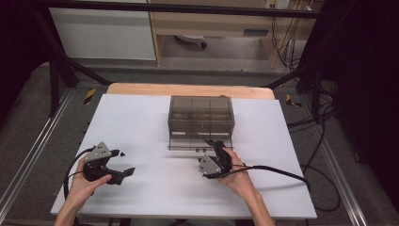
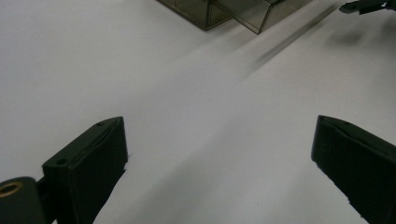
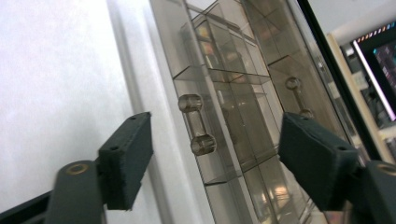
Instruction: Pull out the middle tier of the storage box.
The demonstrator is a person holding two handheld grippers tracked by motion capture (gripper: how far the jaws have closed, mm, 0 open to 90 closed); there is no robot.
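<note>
We see right tongs (image 3: 215,154) released, handle (image 3: 197,125) between them untouched, at the drawer box (image 1: 201,120); left tongs (image 1: 123,163) released over the desk (image 1: 141,188).

White tabletop (image 1: 141,122), black frame bars (image 1: 56,70), floor cables (image 1: 324,141), wooden shelf (image 1: 211,23) behind.

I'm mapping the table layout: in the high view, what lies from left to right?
Left gripper → right gripper, just in front of the drawer box, whose place in the order overlaps it.
</note>
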